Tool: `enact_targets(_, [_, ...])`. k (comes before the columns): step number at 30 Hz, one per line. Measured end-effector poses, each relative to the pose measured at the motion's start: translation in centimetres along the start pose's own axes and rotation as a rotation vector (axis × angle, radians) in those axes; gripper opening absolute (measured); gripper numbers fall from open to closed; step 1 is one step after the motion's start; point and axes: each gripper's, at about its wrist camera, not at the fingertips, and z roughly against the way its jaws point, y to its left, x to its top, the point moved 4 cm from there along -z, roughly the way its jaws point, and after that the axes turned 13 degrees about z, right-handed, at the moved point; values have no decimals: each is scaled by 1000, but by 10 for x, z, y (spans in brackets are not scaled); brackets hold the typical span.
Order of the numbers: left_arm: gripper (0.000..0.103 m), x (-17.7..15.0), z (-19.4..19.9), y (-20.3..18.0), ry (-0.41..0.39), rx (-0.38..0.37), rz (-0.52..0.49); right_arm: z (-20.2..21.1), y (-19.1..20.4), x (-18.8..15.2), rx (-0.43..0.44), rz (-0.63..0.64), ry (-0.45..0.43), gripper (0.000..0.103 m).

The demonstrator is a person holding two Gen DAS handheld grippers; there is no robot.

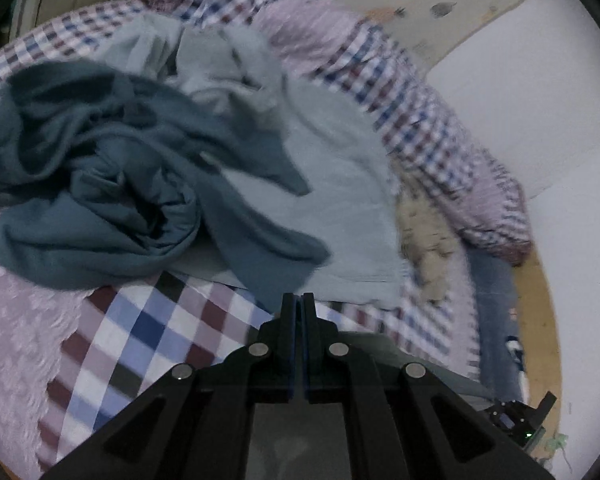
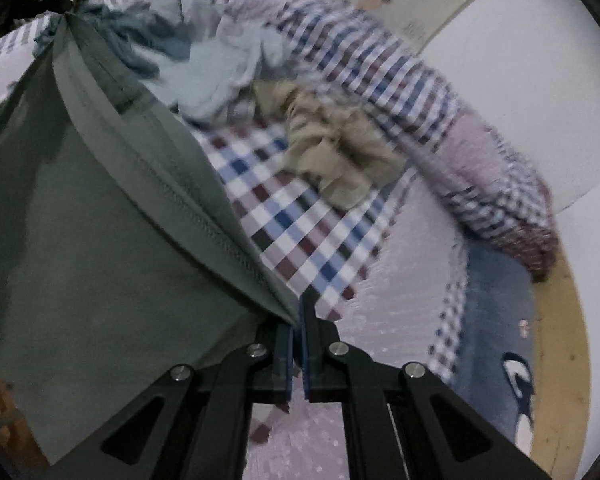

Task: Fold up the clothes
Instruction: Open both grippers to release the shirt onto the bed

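Right claw (image 2: pixel 300 312) is clamped on hem of grey-green garment (image 2: pixel 80 240), stretched up-left of it. Left claw (image 1: pixel 298 304): fingers together, apparently empty. You're handling soft, light, droopy cloth; grip hems/corners.

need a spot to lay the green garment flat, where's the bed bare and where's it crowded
Bare: the checked sheet between the green garment in the right gripper and the tan clothes. Crowded: the dark teal and pale blue clothes ahead of the left gripper.
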Motion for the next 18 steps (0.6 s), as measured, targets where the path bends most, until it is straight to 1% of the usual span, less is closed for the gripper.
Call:
enact_targets(4, [0, 11, -47, 15, 45, 86, 28, -58, -4, -4, 131, -42, 42, 0])
enact_targets(7, [0, 15, -77, 24, 73, 170, 13, -91, -8, -7, 228, -105, 63, 1])
enact_targets(9, [0, 16, -93, 28, 80, 208, -7, -111, -11, -9, 291, -154, 75, 2])
enact_targets(11, [0, 20, -99, 31, 76, 232, -13, -130, -15, -11, 348, -205, 86, 8])
enact_targets(12, [0, 22, -100, 32, 73, 234, -9, -136, -20, -13, 348, -244, 88, 11])
enact_targets(13, [0, 26, -99, 32, 79, 210, 3, -141, -25, -16, 342, -284, 90, 18])
enact_targets(14, [2, 28, -97, 34, 89, 186, 8, -144, -32, -20, 320, -329, 94, 22])
enact_targets(15, [4, 30, -95, 36, 97, 165, 11, -146, -38, -24, 300, -371, 96, 22])
enact_targets(16, [6, 31, -92, 37, 94, 159, 3, -143, -40, -28, 290, -397, 90, 22])
enact_targets(17, [16, 31, -88, 38, 91, 154, -6, -140, -41, -32, 279, -423, 83, 23])
enact_targets(18, [29, 32, -85, 39, 88, 148, -14, -136, -43, -37, 268, -449, 76, 23])
